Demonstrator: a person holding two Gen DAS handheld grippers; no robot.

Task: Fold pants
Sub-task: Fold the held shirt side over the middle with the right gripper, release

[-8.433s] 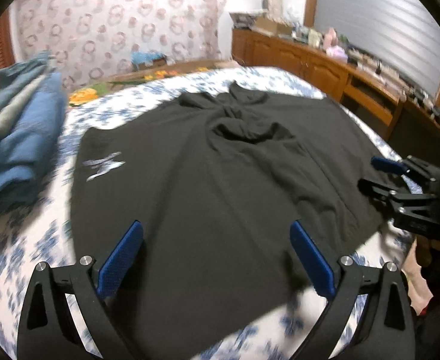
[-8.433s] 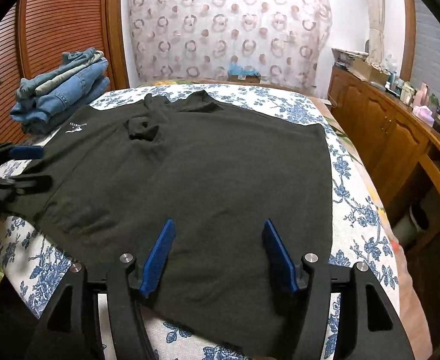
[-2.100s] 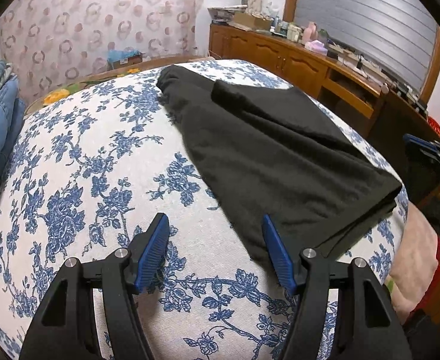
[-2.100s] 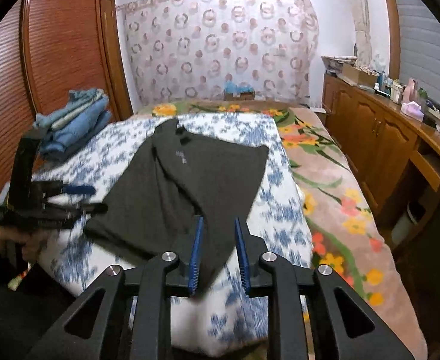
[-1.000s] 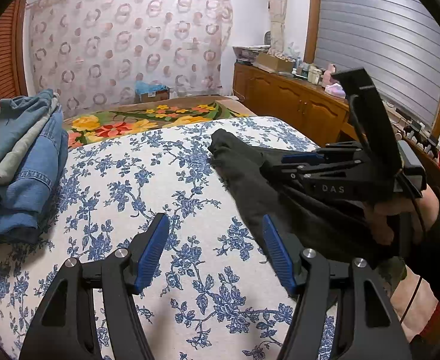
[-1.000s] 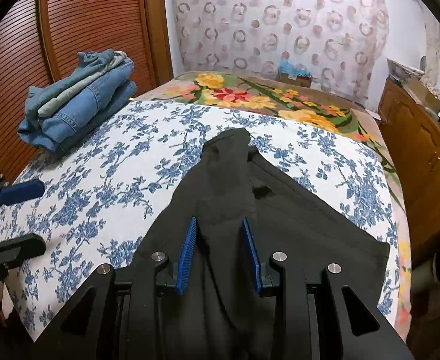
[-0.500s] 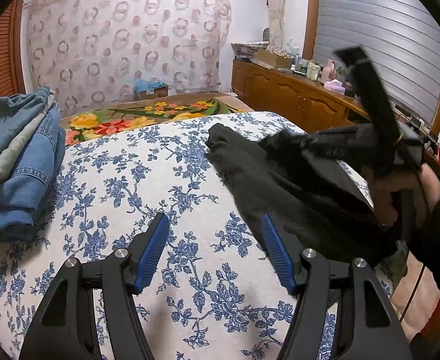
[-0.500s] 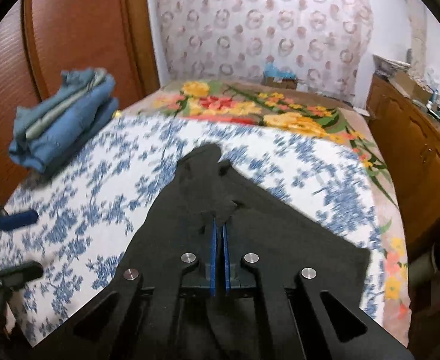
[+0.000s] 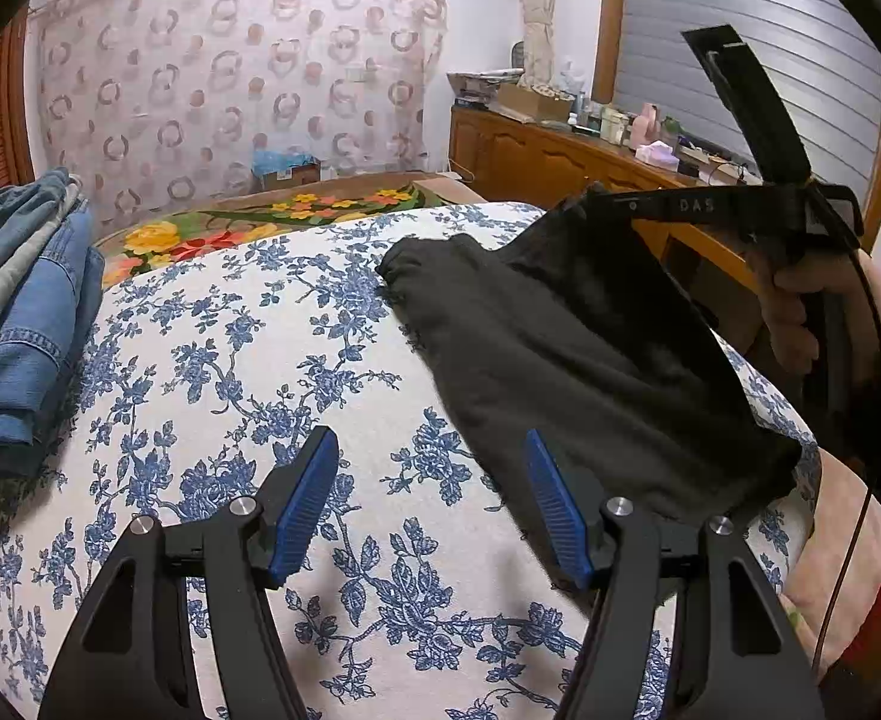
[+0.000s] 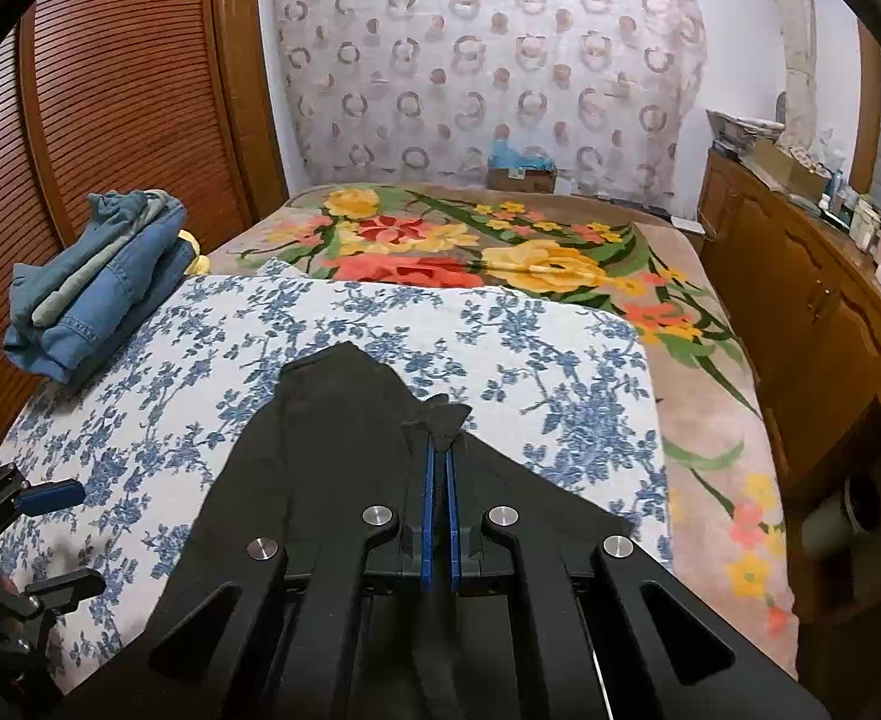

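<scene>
While right tongs pinch the black pants | left tongs gape empty | advice: lift evenly, lay the fold square on the bed.

A ring-patterned curtain is hung at upper centre; slatted wooden doors are seen left, a cluttered sideboard right.

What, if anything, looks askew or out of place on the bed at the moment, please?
The black pants lie slanted across the floral sheet, one edge pinched up by the shut right gripper, so the fold looks uneven. The left gripper hangs open.
</scene>
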